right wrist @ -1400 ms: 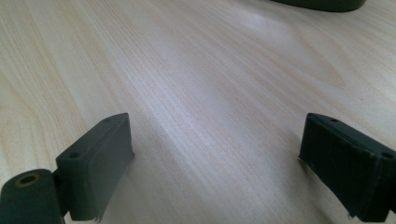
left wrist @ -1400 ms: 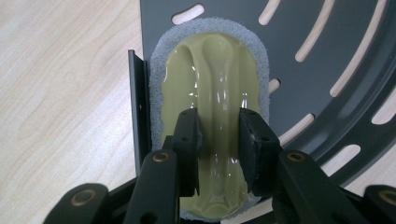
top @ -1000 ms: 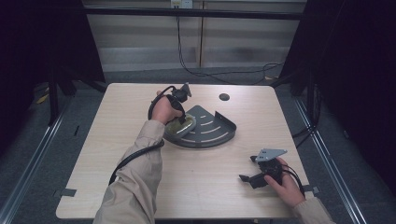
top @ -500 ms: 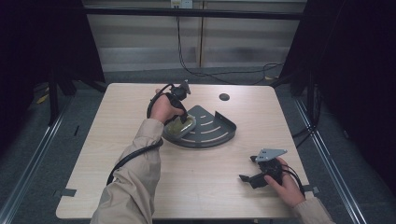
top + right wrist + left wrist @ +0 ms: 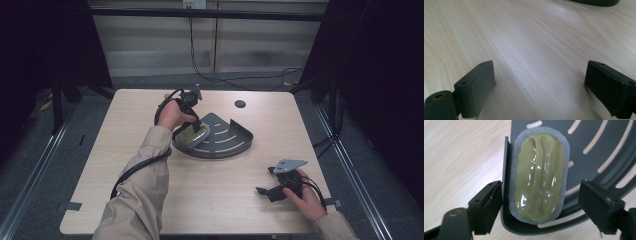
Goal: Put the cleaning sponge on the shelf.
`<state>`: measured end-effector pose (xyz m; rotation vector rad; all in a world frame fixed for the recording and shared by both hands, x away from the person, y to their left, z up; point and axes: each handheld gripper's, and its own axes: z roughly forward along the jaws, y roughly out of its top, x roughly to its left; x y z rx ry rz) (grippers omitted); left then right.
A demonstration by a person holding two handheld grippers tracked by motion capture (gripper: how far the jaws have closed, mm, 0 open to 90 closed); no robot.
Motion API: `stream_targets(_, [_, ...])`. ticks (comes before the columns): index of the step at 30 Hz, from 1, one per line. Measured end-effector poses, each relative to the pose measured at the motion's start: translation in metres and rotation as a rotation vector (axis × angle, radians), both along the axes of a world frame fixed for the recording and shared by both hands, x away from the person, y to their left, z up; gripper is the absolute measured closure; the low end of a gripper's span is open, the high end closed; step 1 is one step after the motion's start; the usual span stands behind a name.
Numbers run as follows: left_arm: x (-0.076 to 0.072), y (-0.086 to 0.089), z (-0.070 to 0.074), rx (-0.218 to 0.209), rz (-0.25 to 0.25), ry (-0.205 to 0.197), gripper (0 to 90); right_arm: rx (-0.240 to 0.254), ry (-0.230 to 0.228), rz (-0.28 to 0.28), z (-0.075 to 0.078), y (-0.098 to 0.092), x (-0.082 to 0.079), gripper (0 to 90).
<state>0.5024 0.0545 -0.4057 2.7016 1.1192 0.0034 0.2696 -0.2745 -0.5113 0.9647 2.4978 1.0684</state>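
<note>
Grey rack (image 5: 599,150) cropped by top, right edges in left gripper view; mere sliver (image 5: 596,2) at top edge in right gripper view. Sponge (image 5: 192,134) partly masked by left tongs (image 5: 199,125) in high view. Small dark disc (image 5: 240,104) on bench (image 5: 125,150): too small to identify.

Tools: you hold two, the left tool (image 5: 196,121) over the tray and the right tool (image 5: 270,185) low over the bare wood.
Sponges: you have one, a yellow-green sponge (image 5: 539,176) with a grey foam edge.
Trays: you have one dark fan-shaped tray (image 5: 227,137) with slots cut in its floor.
Surfaces: you work at one pale wooden surface (image 5: 150,195).
Holes in the surface: you can count one round dark hole (image 5: 240,104).
</note>
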Motion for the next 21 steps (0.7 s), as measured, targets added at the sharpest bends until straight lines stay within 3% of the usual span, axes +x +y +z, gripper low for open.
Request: stream_targets(21, [-0.016, 0.026, 0.013, -0.05, 0.033, 0.008, 16.8, 0.002, 0.002, 0.002, 0.0, 0.0, 0.0, 8.9])
